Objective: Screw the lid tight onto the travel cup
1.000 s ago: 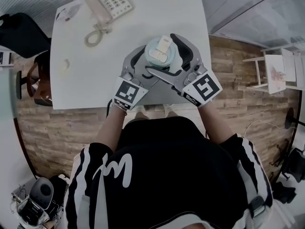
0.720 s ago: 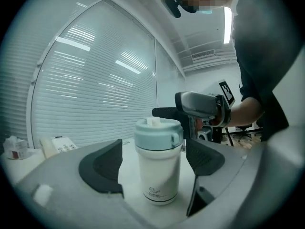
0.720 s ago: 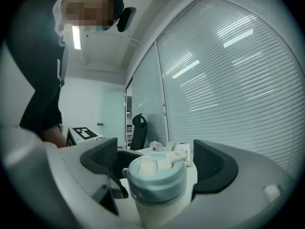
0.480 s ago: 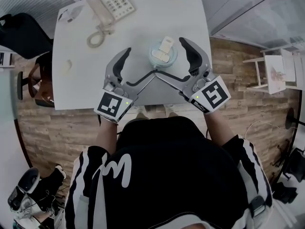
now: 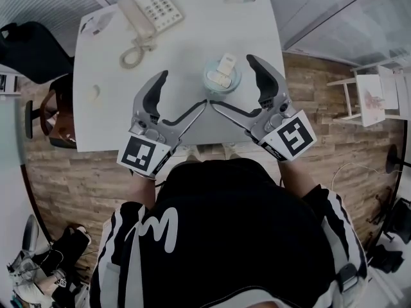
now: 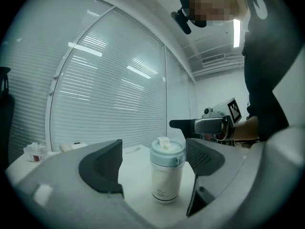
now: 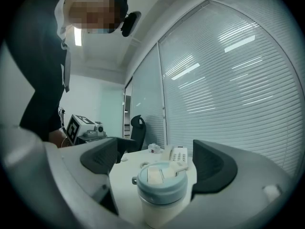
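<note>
The white table [image 5: 186, 43] is the biggest thing, and only the head view shows all of it, standing on a wooden floor [image 5: 321, 114]. The two gripper views show what the head view does not: a wall of closed window blinds [image 6: 114, 94] behind the table. The right gripper view also shows a black office chair [image 7: 138, 126] at the far end.

The left gripper [image 5: 182, 90] and the right gripper [image 5: 234, 82] are held side by side over the near part of the table, with their inner tips near each other. Each one has its jaws wide apart and grips nothing. Each carries a cube with a black and white square marker, which is a pattern and not words.

A white desk telephone [image 5: 151, 8] lies at the far left corner, well apart from the cup. The signs on its keys are too small to read.

The travel cup [image 6: 166, 180] stands upright near the middle of the table. In each gripper view it appears between that gripper's pads, but the pads do not touch it. The light blue lid [image 7: 159, 175] sits on the cup, with a white flip tab on top, so the inside is not seen. Whether the lid is tight, I cannot tell.

Only the left gripper view shows the white side of the cup, with a small dark logo [image 6: 164, 192] near the bottom. It is too small to read.
</note>
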The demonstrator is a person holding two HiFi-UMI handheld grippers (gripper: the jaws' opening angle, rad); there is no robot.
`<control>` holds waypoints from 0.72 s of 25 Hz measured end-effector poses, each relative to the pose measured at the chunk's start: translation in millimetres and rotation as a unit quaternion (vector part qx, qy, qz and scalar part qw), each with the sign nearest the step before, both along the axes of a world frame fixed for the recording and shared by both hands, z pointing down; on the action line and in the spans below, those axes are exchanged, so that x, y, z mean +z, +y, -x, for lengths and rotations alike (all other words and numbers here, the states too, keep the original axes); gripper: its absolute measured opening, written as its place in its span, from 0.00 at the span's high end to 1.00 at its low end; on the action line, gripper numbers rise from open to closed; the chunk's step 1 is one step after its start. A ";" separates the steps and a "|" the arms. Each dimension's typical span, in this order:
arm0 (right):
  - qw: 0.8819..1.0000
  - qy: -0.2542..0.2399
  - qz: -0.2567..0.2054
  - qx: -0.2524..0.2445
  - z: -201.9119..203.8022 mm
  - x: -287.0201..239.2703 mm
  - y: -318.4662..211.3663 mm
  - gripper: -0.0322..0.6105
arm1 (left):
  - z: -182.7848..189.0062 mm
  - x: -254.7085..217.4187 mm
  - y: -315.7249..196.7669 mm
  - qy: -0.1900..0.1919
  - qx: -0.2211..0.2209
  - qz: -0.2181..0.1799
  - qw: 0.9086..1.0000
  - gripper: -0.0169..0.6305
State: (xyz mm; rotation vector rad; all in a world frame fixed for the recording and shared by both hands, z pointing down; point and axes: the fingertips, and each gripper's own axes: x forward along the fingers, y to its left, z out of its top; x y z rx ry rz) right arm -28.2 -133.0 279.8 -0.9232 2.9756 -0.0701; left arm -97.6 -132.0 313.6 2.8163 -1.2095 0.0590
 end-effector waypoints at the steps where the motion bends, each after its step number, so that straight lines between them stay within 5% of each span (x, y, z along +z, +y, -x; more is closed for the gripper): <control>1: 1.000 0.000 0.002 0.000 0.9 -1.2 0.4 0.20 | 0.5 -0.8 0.4 0.000 -0.001 -0.001 1.000 0.32; 18: 1.000 -0.011 0.008 0.011 4.6 -6.9 0.7 0.32 | -1.1 -12.7 -2.9 0.012 -0.011 -0.006 1.000 0.32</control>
